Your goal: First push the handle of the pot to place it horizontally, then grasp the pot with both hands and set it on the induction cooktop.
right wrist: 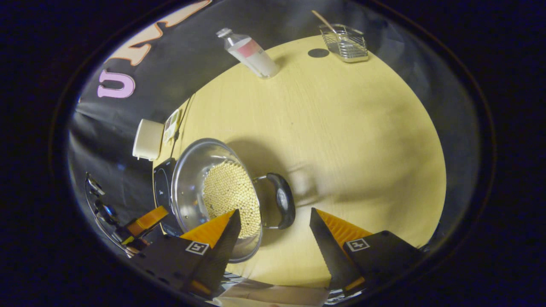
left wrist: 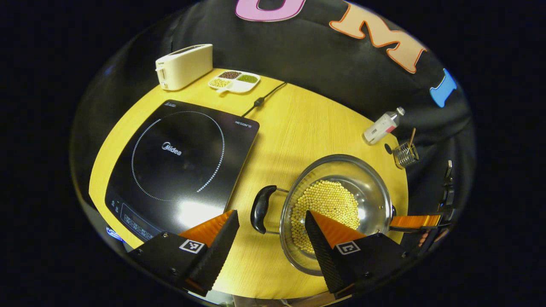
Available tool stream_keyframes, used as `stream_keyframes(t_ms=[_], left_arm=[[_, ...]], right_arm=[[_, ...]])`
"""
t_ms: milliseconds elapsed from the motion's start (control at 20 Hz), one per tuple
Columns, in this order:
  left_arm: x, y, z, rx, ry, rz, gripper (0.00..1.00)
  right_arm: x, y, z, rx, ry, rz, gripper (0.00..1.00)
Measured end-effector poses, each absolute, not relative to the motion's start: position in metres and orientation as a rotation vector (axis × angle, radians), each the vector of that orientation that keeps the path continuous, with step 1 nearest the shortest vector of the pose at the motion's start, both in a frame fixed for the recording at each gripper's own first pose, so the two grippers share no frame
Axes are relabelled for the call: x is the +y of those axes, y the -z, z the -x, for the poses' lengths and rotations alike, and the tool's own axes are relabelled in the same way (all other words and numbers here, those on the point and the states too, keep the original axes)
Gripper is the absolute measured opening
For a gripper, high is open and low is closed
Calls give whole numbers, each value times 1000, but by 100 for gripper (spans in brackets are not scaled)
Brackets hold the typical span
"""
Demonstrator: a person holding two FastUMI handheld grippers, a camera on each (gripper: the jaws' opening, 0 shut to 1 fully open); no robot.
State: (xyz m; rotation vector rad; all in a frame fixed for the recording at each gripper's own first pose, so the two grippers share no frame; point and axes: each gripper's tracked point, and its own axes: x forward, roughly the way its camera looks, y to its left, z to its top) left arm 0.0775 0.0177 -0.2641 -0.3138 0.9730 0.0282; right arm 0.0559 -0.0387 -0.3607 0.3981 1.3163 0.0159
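Looks like the grasp step: both handles of the pot (left wrist: 337, 209) already lie level, one on each side.

Left gripper (left wrist: 271, 232) has its jaws spread wide with nothing between them but the pot's left handle (left wrist: 259, 209), which sits just ahead in the gap, not touched. Pot bowl is ahead and to its right, holding yellow beads (left wrist: 328, 209). Induction cooktop (left wrist: 179, 166) is ahead-left, close beside the pot.

Right gripper (right wrist: 274, 230) is also spread and empty, with the right handle (right wrist: 281, 200) just ahead between its fingers.

Next, I'd guess: each gripper eases forward and closes on its handle, then a level lift so the beads don't spill.

View differences: the left gripper view gives the whole cooktop, a toaster (left wrist: 184, 66) and a divided dish (left wrist: 234, 80). The right gripper view gives the bare table (right wrist: 362, 136) beyond the pot, with a bottle (right wrist: 249, 52) and wire basket (right wrist: 344, 41) clearly.
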Motion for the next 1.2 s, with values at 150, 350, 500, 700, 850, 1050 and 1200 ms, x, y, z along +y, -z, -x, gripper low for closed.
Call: stream_keyframes(t_ms=[150, 350, 500, 700, 850, 1050, 1200], left_arm=[[18, 280, -86, 1048, 1, 276, 95], [21, 295, -94, 1123, 31, 253, 95], [19, 306, -96, 1187, 60, 262, 93], [17, 319, -102, 1230, 83, 235, 93], [13, 329, -101, 1262, 92, 250, 93], [5, 343, -102, 1289, 98, 343, 74], [3, 346, -100, 1316, 114, 356, 69]], right_arm=[[-34, 372, -62, 1351, -37, -410, 100], [-27, 388, -65, 1400, -77, -410, 99], [-29, 396, -65, 1435, -101, -416, 99], [-29, 404, -67, 1469, -114, -447, 98], [-27, 411, -67, 1491, -119, -472, 98], [-20, 416, -68, 1519, -151, -504, 80], [-12, 418, -71, 1518, -183, -542, 78]])
